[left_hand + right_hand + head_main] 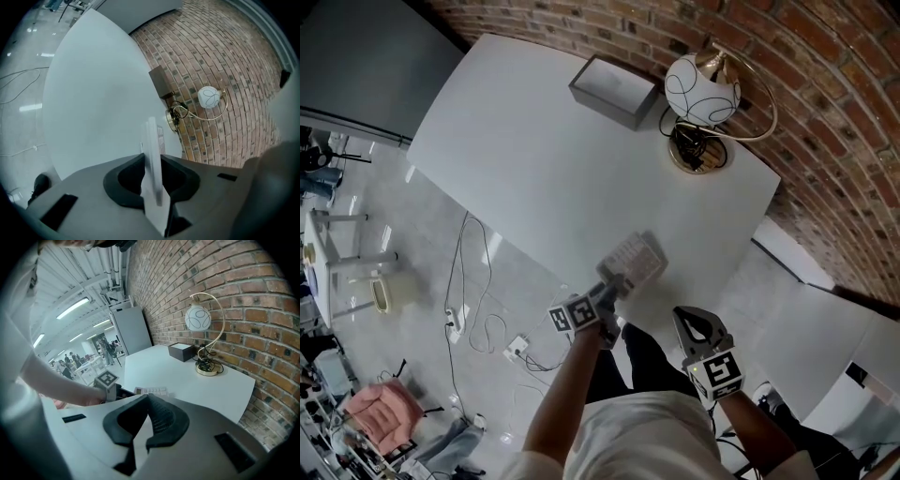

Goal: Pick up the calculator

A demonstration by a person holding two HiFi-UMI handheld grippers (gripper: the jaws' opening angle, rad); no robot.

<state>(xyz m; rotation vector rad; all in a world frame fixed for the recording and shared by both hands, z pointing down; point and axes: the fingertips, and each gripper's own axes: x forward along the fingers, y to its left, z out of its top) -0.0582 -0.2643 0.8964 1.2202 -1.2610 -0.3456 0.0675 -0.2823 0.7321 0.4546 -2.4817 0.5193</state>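
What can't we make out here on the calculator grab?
Keys and display of the calculator: edge-on in left gripper view, blurred in head view.
Whether it is off the table: head view looks steeply down, no gap visible either way.
Items at the lamp base: too small in every view.

Lab-like hall: brick wall [234, 296], ceiling strip lights [72, 308], worktables [89, 365].
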